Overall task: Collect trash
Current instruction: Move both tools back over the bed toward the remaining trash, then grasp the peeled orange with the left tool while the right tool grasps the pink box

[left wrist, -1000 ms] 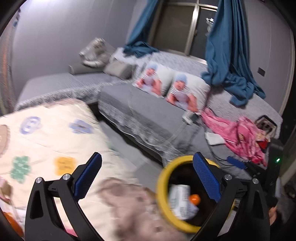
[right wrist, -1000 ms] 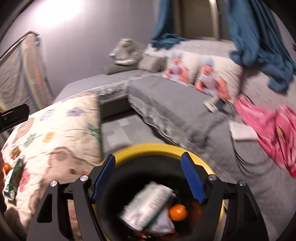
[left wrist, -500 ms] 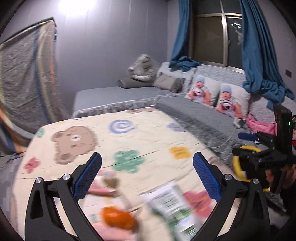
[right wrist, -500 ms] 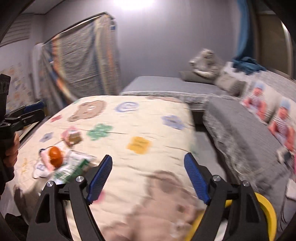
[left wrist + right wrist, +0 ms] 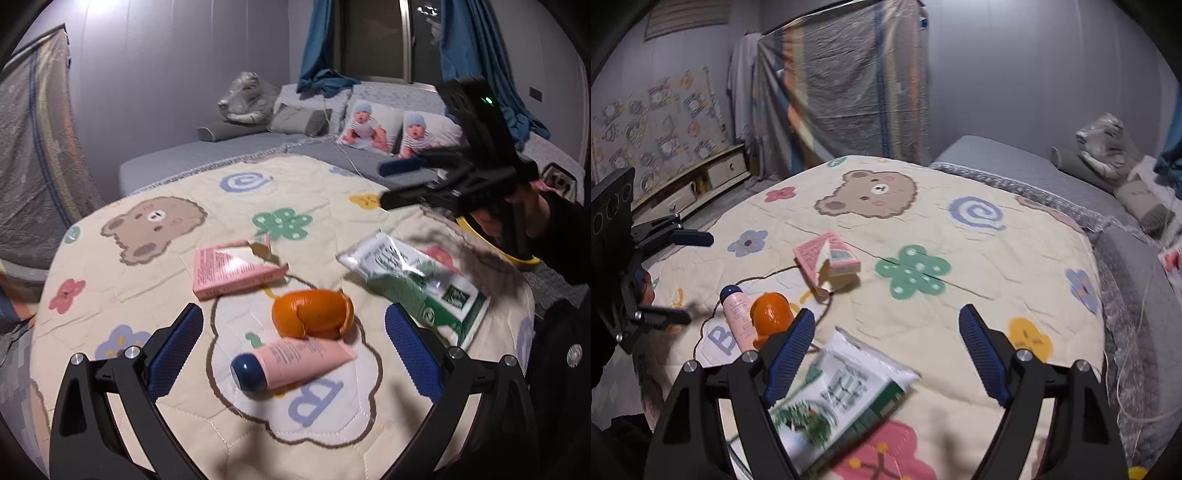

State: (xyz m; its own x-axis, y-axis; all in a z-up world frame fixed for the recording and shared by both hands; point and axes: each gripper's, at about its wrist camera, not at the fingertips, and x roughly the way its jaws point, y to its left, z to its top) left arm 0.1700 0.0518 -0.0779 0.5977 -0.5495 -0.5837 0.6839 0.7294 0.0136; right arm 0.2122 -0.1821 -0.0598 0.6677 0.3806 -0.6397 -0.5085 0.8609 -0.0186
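Trash lies on a cream quilt: an orange peel, a pink tube with a dark blue cap, a torn pink carton and a green-and-white packet. My left gripper hovers open over the peel and tube, touching neither. My right gripper is open above the packet, with nothing between its pads. From the right wrist the peel, tube and carton lie to the left. Each wrist view shows the other gripper: the right, the left.
A yellow-rimmed bin shows behind the hand that holds the right gripper. Grey cushions with baby-print pillows lie beyond the quilt. A plastic-covered rack and a low cabinet stand at the far side.
Both grippers have swung away from the yellow-rimmed bin and the grey cushions to the quilt. The peel, tube, carton and packet now lie close in front of them.
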